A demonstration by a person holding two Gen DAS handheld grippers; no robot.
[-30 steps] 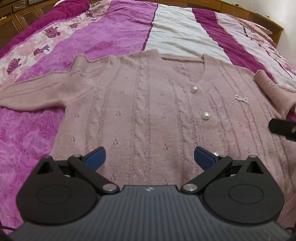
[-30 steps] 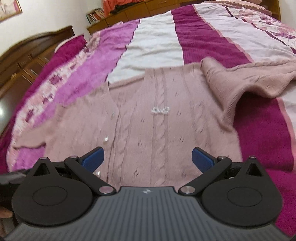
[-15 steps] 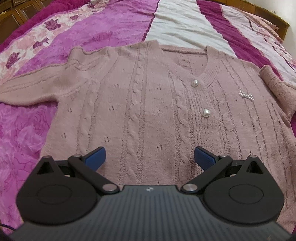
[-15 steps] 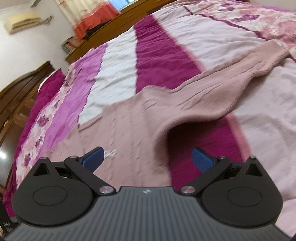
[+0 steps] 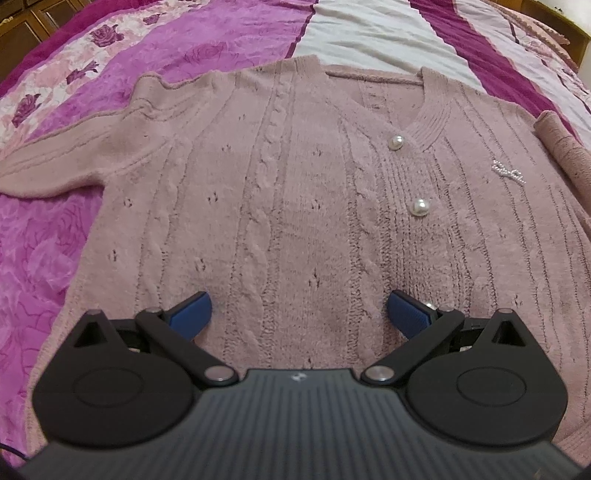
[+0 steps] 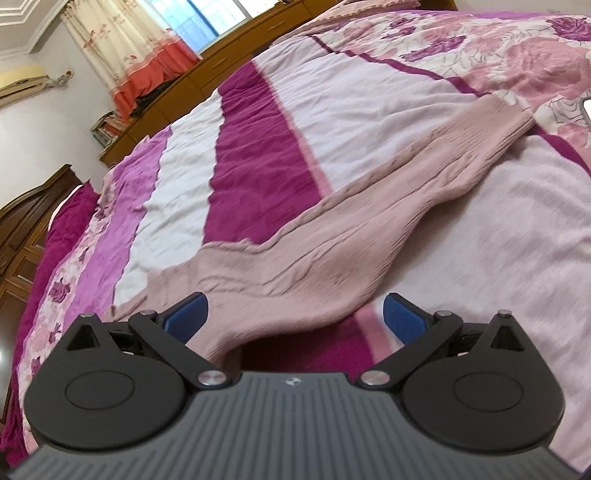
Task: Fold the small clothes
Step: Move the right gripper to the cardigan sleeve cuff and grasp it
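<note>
1. Left wrist view: the pink cable-knit cardigan (image 5: pixel 295 206) lies flat, front up, on the bed (image 5: pixel 369 33), spread across a striped magenta, white and rose-print bedspread (image 5: pixel 207 48).
2. The left gripper (image 5: pixel 298 310) hangs low over the cardigan's lower body, blue fingers (image 5: pixel 192 312) spread wide, nothing between them.
3. Two pearl buttons (image 5: pixel 420 206) sit on the placket under the V-neck, one above the other; a small sparkly brooch (image 5: pixel 509 172) shows on the chest towards the right edge.
4. One sleeve (image 5: pixel 66 155) runs off to the left edge, flat on the bedspread.
5. Right wrist view: the right gripper (image 6: pixel 295 312) is wide open too, gripping nothing, poised just above the cardigan's other sleeve (image 6: pixel 388 206).
6. That sleeve stretches diagonally up to the right across the white and magenta stripes, its cuff (image 6: pixel 506 122) near the rose-print band; its near part arches up off the bed.
7. Behind the bed: a wooden headboard (image 6: pixel 258 40), curtains (image 6: pixel 147 55) and a window (image 6: pixel 207 18).
</note>
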